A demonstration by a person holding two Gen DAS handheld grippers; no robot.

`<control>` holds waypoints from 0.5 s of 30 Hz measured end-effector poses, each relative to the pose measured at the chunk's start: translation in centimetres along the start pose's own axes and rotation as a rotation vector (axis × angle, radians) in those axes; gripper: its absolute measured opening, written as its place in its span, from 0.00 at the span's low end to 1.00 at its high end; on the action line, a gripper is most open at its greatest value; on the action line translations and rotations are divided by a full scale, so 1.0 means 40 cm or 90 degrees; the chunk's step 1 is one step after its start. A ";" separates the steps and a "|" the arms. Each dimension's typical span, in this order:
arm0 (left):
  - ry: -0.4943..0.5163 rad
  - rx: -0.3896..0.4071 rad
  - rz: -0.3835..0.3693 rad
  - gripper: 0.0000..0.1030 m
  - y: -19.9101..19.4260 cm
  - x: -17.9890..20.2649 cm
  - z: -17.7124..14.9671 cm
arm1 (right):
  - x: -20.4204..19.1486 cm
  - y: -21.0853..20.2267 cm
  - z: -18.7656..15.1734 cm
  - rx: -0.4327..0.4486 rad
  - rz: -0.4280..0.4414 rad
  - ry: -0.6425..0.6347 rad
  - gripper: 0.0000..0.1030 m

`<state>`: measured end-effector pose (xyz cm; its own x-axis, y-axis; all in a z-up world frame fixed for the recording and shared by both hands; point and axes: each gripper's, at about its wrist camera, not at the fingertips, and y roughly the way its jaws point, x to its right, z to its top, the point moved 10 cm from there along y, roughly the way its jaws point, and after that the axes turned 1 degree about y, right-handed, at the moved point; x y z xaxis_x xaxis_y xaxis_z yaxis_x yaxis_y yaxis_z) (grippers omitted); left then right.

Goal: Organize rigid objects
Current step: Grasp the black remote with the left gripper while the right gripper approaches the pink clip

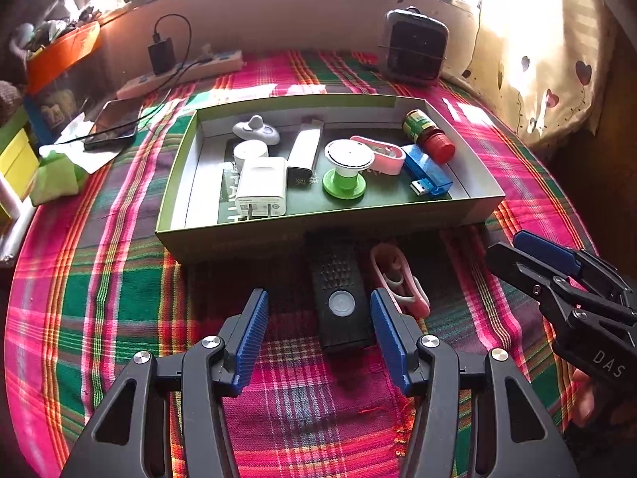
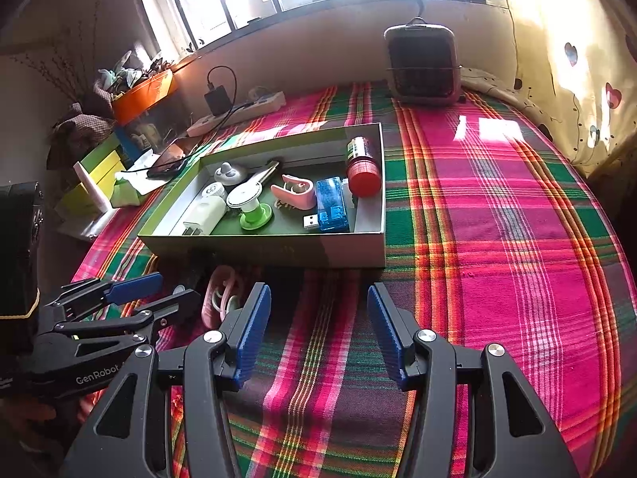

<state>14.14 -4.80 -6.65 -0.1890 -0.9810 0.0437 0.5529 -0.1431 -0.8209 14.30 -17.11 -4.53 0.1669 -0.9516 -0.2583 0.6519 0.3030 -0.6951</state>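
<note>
The left claw (image 1: 316,314) is spread wide and grips nothing. It hangs low over the plaid cloth (image 1: 99,290) on the counter. A black remote (image 1: 338,298) lies flat on the cloth between its two blue pads, but the pads do not touch it. Just right of the remote lies a pink clip (image 1: 402,283), close to the right pad.

The right claw (image 2: 318,326) is spread wide too and grips nothing. Only bare cloth lies between its pads. It sits to the right of the left claw, and the pink clip lies between the two claws.

Just past the remote and the clip stands a green box (image 1: 318,235). Its near wall rises right behind them. In the box are a white plug (image 1: 262,187), a white roll (image 1: 251,151), a grey spinner (image 1: 256,129), a white bar (image 1: 304,149), a green spool (image 1: 344,169), another pink clip (image 1: 378,153), a blue USB stick (image 1: 428,171) and a red-capped bottle (image 1: 428,133) lying on its side.

Far off, near the wall, sit a small heater (image 1: 416,46) on the right and a power strip (image 1: 179,73) on the left. A phone (image 1: 113,123) lies left of the box.
</note>
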 end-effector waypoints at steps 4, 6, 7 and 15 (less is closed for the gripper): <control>-0.001 0.003 0.008 0.51 0.005 -0.008 -0.002 | 0.002 0.002 -0.001 -0.002 0.001 0.002 0.51; -0.004 -0.001 0.004 0.51 0.011 -0.009 -0.002 | 0.001 0.002 -0.001 -0.003 0.002 0.001 0.51; -0.008 -0.002 0.002 0.51 0.014 -0.011 -0.002 | 0.000 0.003 -0.001 -0.004 0.002 0.000 0.51; -0.009 0.010 0.005 0.51 0.022 -0.016 0.004 | 0.002 0.007 -0.004 -0.007 -0.003 -0.003 0.51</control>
<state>14.87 -4.30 -7.30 -0.1735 -0.9838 0.0456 0.5666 -0.1376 -0.8124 14.38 -17.09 -4.83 0.1666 -0.9532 -0.2521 0.6444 0.2988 -0.7039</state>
